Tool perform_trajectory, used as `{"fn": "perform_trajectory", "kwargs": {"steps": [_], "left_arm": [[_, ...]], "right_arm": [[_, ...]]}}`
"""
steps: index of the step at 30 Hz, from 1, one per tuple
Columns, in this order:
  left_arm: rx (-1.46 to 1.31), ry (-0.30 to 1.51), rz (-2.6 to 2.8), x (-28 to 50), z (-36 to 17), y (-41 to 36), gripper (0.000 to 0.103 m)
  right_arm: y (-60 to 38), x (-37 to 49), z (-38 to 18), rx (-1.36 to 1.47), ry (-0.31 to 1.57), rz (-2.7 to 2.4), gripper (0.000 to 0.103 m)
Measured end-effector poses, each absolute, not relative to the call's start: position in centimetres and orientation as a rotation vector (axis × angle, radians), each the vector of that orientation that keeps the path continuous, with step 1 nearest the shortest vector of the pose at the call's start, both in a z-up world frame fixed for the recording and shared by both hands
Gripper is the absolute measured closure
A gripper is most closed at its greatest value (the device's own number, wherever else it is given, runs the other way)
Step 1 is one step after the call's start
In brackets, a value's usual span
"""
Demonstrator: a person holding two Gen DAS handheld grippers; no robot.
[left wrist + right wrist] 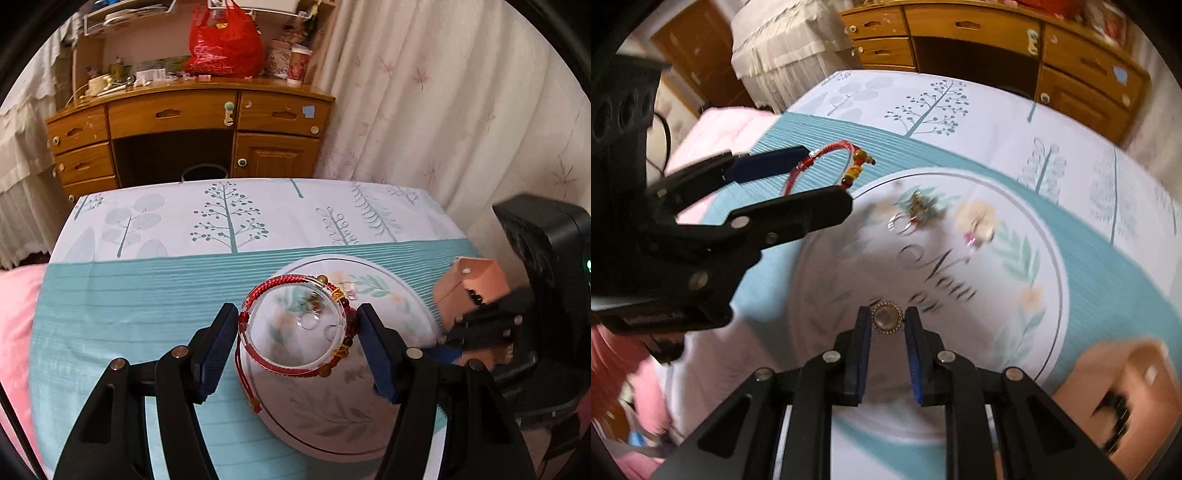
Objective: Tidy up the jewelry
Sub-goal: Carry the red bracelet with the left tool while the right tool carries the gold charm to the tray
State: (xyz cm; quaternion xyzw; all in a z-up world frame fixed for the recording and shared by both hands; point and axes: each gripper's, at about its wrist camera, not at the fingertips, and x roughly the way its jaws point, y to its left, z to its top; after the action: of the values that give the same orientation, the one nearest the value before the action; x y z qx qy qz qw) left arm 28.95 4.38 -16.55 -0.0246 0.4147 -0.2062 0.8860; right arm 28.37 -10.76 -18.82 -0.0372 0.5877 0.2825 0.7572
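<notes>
Item 1, bracelet [295,328]: red braided cord with amber and gold beads, seen together with a clear ring of the same size. It is gripped across its width between the blue pads of the left gripper [295,330], raised above the plate [402,295]. In the left view its opening faces the camera and a knotted tail hangs down toward the plate's near-left rim. In the right view the loop is seen nearly edge-on, over the cloth [147,295] just off the plate's far-left rim.

Item 2, brooch [887,318]: round, pale centre, sparkling rim. It is held between the pad tips of the right gripper [887,320], whose jaws are narrowly set and closed on it, over the near part of the plate. Its face is turned toward the camera.

Item 3, plate: round, white, floral print, thin dark ring near the rim; script lettering across its centre is blurred, only "Natu" being partly legible. Small rings [901,223] and other blurred pieces lie in its far half.

Item 4, box [469,291]: pinkish card, at the plate's right rim, dark beads showing at its opening.

Pose: the left gripper is angled down and forward; the right gripper is pitched steeply down over the plate.
</notes>
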Motion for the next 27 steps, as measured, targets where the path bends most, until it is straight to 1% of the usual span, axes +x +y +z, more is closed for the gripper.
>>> {"fn": "perform_trajectory", "kwargs": {"steps": [4, 11, 20, 27], "left_arm": [[-0.070, 0.861, -0.407, 27.1, -15.7, 3.6, 0.039], [-0.110, 0.862, -0.382, 23.9, -14.2, 2.2, 0.039], [-0.154, 0.868, -0.396, 20.9, -12.0, -1.3, 0.039], [-0.143, 0.856, -0.474, 20.8, -10.5, -5.7, 0.039]], "right_arm": [[-10.8, 26.0, -18.2, 0.020, 1.322, 0.634, 0.085], [-12.8, 21.8, -17.4, 0.093, 1.381, 0.607, 0.085], [-17.3, 18.1, -14.7, 0.126, 1.336, 0.576, 0.085], [-20.5, 16.4, -13.0, 0.165, 1.299, 0.545, 0.085]]}}
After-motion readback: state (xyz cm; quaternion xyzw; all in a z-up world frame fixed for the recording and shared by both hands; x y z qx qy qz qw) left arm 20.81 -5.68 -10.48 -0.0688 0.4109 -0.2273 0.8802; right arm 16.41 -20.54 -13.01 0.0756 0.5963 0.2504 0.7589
